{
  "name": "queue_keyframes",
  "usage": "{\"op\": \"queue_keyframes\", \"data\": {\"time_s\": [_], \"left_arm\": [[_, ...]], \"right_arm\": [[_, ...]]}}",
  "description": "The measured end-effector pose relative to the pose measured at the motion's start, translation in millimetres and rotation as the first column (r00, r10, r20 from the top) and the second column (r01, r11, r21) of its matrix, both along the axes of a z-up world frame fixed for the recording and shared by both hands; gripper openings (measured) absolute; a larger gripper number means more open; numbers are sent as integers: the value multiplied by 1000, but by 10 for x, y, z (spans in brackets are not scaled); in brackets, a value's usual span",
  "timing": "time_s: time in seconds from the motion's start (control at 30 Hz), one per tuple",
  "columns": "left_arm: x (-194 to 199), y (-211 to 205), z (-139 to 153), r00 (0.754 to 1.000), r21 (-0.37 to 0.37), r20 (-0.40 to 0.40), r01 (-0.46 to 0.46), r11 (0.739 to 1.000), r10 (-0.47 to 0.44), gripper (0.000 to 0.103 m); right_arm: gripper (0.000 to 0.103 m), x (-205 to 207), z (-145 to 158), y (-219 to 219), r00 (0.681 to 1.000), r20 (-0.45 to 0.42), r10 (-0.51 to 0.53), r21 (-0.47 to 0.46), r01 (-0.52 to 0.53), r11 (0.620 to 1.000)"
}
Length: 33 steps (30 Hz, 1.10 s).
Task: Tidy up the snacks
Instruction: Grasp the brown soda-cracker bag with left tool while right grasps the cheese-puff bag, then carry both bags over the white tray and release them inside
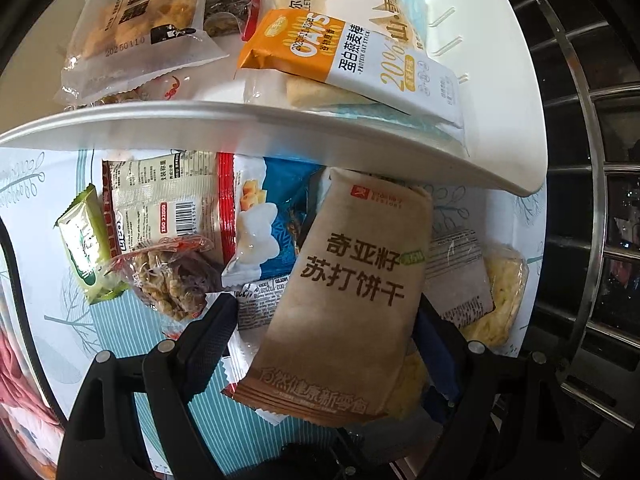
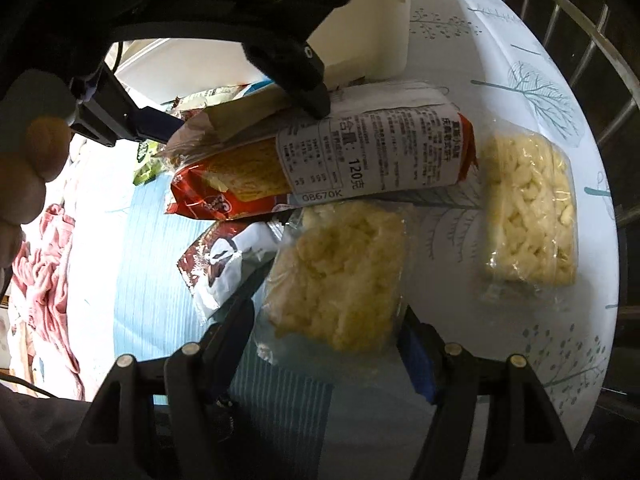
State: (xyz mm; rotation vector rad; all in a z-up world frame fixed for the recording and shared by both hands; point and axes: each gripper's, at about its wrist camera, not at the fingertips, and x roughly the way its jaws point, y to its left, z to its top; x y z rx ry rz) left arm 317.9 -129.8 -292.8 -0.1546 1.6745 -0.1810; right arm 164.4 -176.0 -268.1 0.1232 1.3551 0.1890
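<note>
A brown soda-cracker packet [image 1: 348,280] lies slanted on top of a pile of snacks on the table. My left gripper [image 1: 324,336] points down over it, jaws wide on either side and no clear press on it. In the right wrist view the left gripper [image 2: 244,116] straddles that brown packet above a red and white biscuit pack [image 2: 360,156]. My right gripper [image 2: 324,336] is open astride a clear bag of yellow puffed snack [image 2: 336,276]; its right pad sits near the bag's edge. A second such bag [image 2: 528,216] lies further right.
A white tray [image 1: 280,128] beyond the pile holds an orange oat-stick packet [image 1: 348,52] and a clear bag of fried snacks [image 1: 140,20]. Loose packets, blue [image 1: 272,216] and green [image 1: 84,248], lie on the tree-print cloth [image 2: 520,360]. A metal wire rack [image 1: 580,160] borders the right.
</note>
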Motion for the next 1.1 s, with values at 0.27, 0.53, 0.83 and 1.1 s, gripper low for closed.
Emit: {"op": "queue_keyframes", "data": {"time_s": [0.27,0.53,0.83,1.1], "left_arm": [[-57,75,61,1000,-7,1,-16,1000,16,72],[-164,175,81,998,-9,-35,-43,999,43,61],[-381,299,191,996,-11,-72,-46,999,45,60],[-606,576,473,994,-40,-88,-62,997,58,60]], "right_arm": [[60,-19,11,-54,1000,-13,-8,-23,8,1000],[60,-42,84,-59,998,-58,-38,-52,35,998],[60,-36,362,-139,994,-75,-82,-37,79,996],[60,56,642,-154,990,-70,-124,11,125,992]]}}
